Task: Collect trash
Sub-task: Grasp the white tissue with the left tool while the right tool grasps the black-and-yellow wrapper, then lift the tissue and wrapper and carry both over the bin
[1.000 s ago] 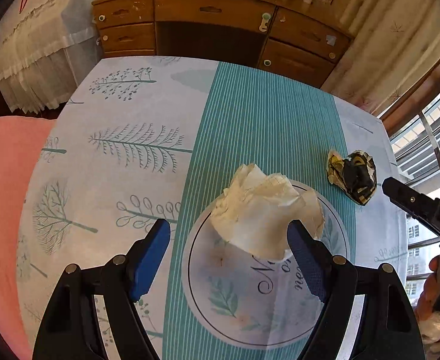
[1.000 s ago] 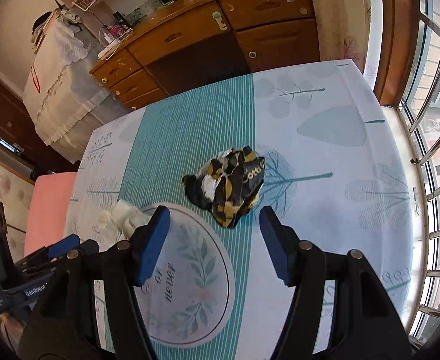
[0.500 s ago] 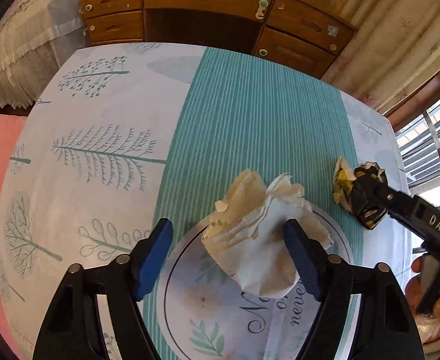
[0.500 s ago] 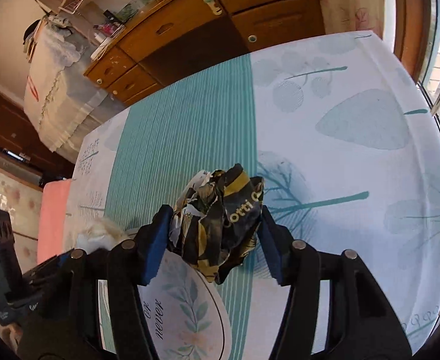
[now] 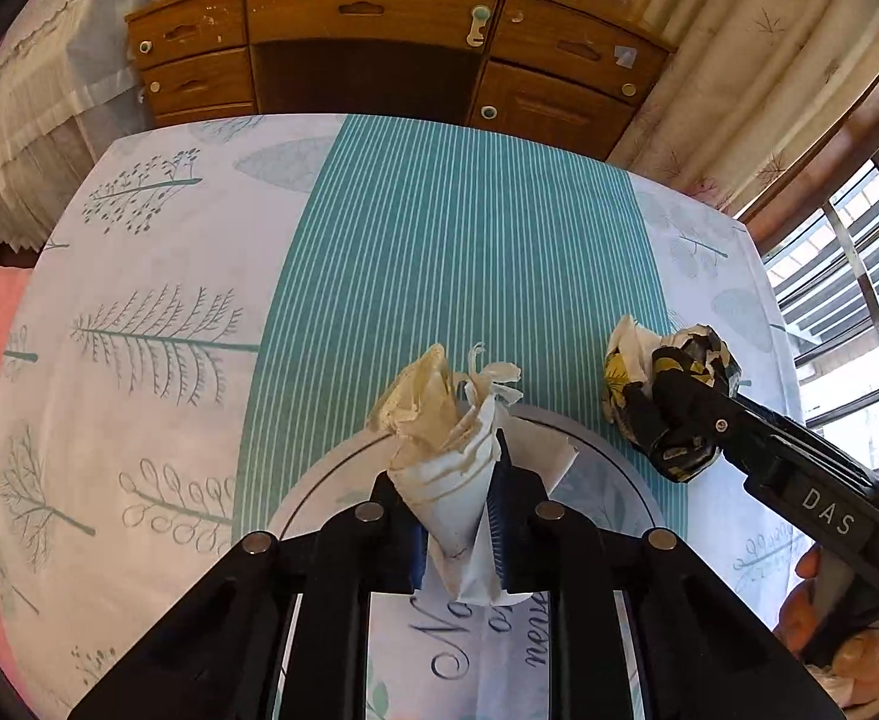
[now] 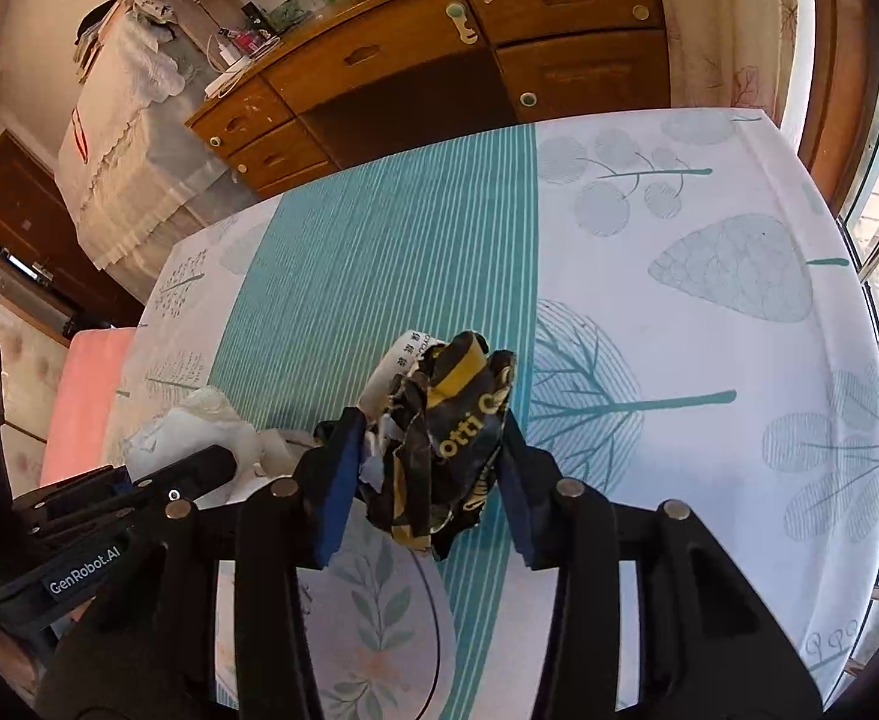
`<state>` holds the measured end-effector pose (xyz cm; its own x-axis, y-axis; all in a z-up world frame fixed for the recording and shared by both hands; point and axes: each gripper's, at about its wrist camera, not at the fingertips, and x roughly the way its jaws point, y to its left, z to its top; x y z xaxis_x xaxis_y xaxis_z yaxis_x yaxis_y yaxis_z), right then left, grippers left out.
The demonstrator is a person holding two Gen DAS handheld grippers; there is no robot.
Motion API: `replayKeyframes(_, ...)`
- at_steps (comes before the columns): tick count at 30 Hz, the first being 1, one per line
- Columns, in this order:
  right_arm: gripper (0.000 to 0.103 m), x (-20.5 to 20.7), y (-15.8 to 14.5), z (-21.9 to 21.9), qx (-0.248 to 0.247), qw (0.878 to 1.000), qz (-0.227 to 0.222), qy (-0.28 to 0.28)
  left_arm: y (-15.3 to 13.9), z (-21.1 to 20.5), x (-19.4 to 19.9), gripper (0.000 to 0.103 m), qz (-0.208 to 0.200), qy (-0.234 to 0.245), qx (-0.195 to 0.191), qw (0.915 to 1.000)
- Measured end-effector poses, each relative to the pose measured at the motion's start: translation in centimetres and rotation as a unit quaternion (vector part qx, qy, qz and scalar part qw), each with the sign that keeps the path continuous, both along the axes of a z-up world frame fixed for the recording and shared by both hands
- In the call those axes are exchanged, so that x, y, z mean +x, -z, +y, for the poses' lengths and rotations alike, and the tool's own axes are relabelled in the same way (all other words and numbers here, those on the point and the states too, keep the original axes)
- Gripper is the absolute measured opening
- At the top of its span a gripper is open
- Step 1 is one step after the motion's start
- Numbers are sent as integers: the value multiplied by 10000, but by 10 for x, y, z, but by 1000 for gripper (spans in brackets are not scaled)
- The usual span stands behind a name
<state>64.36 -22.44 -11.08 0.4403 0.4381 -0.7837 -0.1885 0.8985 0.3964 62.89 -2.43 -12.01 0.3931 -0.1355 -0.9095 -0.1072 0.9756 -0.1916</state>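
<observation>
Pinching the crumpled cream-white tissue wad (image 5: 451, 450): left gripper (image 5: 457, 510) jaws just closed on it, over the tree-print teal-striped tablecloth (image 5: 469, 252). Right gripper (image 6: 427, 480) jaws, also just closing, clamp the crumpled black-and-yellow foil wrapper (image 6: 445, 438) alongside.

Your left gripper (image 5: 460, 516) has just been closing, and its blue pads now pinch a crumpled white paper wad (image 5: 448, 420) between them, the wad's creased top fanning out beyond the fingertips. Off to the right of your fingers, your right gripper (image 5: 673, 414) reaches in and clamps a crumpled black-and-yellow wrapper (image 5: 667, 360). Both pieces sit over the leaf-printed tablecloth (image 5: 139, 312) with its teal striped band. Beyond your fingertips stands a wooden desk (image 5: 379, 18).
</observation>
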Motion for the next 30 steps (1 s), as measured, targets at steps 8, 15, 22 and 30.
replayKeyframes(8,34,-62,-21,-1,183,9998,-40,-93,-36,-1,-50,15,-168,-15,-38,9999)
replayKeyframes(15,34,-139,-42,-2,398,9992,25,-12,-75,-5,-122,15,-460,214,285,9983)
replayKeyframes(22,34,-229,-68,12,370,9993,-34,-43,-104,7,-199,15,-596,288,307,9973)
replayKeyframes(30,34,-332,-102,37,259,9992,-299,58,-134,32,-297,15,-771,454,212,9958)
